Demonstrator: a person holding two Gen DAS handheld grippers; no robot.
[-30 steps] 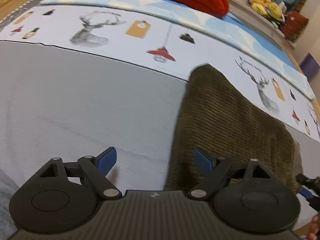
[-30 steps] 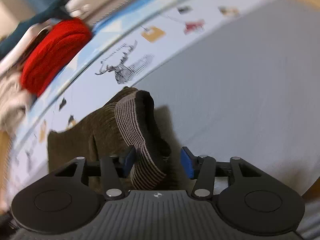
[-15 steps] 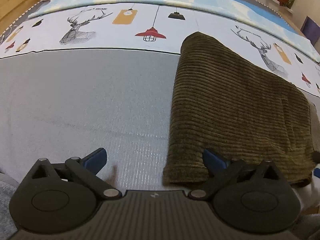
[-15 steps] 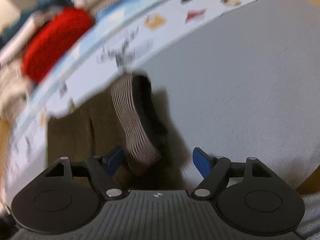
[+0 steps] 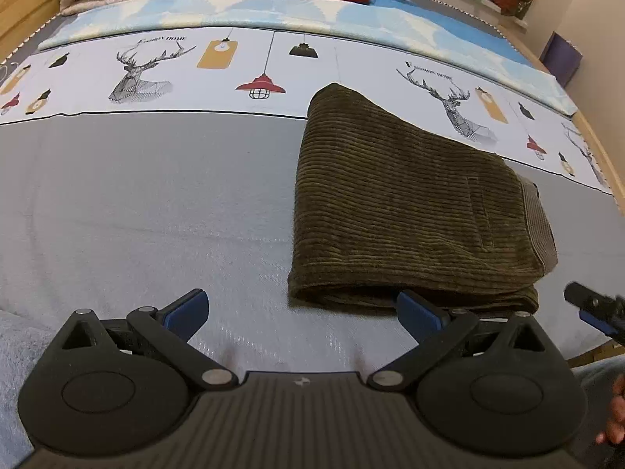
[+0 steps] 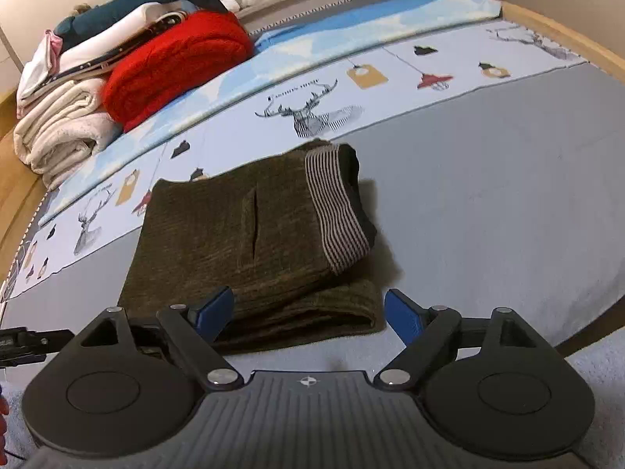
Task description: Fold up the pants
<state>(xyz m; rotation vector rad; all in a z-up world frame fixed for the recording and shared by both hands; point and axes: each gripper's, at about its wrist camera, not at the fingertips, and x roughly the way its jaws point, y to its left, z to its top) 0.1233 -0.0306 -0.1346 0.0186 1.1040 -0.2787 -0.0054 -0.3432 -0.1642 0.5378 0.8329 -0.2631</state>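
Observation:
The olive corduroy pants lie folded into a compact stack on the grey bedspread. In the right wrist view the pants show a striped waistband folded over on top at the right. My left gripper is open and empty, near the stack's front left corner, slightly back from it. My right gripper is open and empty, just in front of the stack's near edge. The right gripper's tip shows at the right edge of the left wrist view.
A red blanket and folded white blankets are piled at the far side of the bed. A printed deer-pattern sheet and a blue sheet lie beyond the pants. The wooden bed frame borders the right.
My right gripper opened and let go of the waistband, which now lies flat on the stack. Both grippers pulled back towards the near edge of the bed.

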